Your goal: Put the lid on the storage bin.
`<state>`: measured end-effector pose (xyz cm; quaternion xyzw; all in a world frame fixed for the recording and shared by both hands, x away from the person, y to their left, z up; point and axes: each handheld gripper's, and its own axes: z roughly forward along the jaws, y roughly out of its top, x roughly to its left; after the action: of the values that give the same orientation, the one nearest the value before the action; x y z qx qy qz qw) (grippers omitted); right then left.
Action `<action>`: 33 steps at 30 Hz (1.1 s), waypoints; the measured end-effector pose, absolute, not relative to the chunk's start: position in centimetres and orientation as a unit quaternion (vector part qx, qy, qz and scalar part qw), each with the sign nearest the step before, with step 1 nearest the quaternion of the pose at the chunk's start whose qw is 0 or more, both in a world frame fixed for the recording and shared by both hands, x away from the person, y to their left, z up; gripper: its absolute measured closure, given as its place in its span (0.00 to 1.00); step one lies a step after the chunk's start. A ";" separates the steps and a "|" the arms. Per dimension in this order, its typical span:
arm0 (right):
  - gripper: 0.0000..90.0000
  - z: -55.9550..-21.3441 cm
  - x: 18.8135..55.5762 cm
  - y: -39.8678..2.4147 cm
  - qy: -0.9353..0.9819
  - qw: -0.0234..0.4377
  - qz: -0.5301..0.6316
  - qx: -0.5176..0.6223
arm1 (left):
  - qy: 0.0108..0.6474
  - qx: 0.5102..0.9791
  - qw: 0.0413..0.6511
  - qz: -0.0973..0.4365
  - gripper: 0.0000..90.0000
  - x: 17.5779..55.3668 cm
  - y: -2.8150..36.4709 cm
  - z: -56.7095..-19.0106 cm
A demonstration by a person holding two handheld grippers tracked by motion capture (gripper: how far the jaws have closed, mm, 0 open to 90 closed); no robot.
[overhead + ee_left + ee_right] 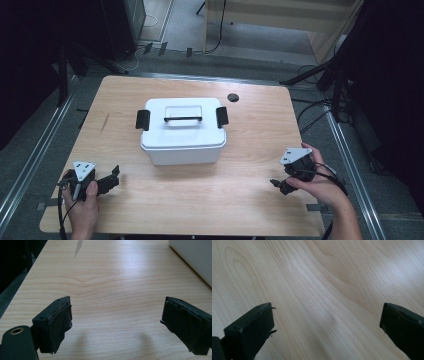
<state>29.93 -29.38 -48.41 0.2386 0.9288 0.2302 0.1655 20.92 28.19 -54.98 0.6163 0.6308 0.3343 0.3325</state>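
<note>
**White lidded box at mid-table, both grippers apart from it with jaws spread**

High view: a white storage box (183,137) stands near the middle of the wooden table (240,195), a little toward the far side. Its lid carries a handle (183,119) lying flat along the top, and a black latch (143,120) sits at the left end with another black latch (222,117) at the right end. A small dark round spot (232,97) lies on the tabletop just beyond the box's far right corner. The left gripper (111,179) sits low at the near left of the table, held in the person's left hand (82,202); the box is ahead of it and to its right, well apart, with bare wood between. The right gripper (278,184) is at the near right edge, held in the right hand (320,185); the box is ahead of it and to its left, also well apart.

Left gripper view: the two black jaws stand wide, nothing between them but tabletop. A white wall of the box (193,257) shows in the upper right corner, clear of the jaws.

Right gripper view: the jaws are spread wide over bare wood grain and hold nothing.
</note>
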 end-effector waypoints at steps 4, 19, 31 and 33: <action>0.00 -48.9 29.1 -30.1 0.922 0.172 0.243 0.248 | 0.631 0.616 0.333 0.334 0.11 20.9 28.2 -55.0; 0.00 -51.6 26.2 -33.4 0.869 0.212 0.315 0.318 | 0.630 0.616 0.330 0.338 0.11 20.9 28.1 -55.0; 0.00 -53.7 24.9 -34.4 0.836 0.229 0.352 0.354 | 0.629 0.615 0.329 0.343 0.11 20.8 28.0 -55.0; 0.00 -53.9 24.9 -34.4 0.835 0.232 0.352 0.355 | 0.630 0.615 0.329 0.342 0.11 20.8 28.1 -55.0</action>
<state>24.89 -34.38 -53.86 0.3546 0.8348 0.3517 0.2318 20.83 28.06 -54.99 0.6151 0.6297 0.3415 0.3293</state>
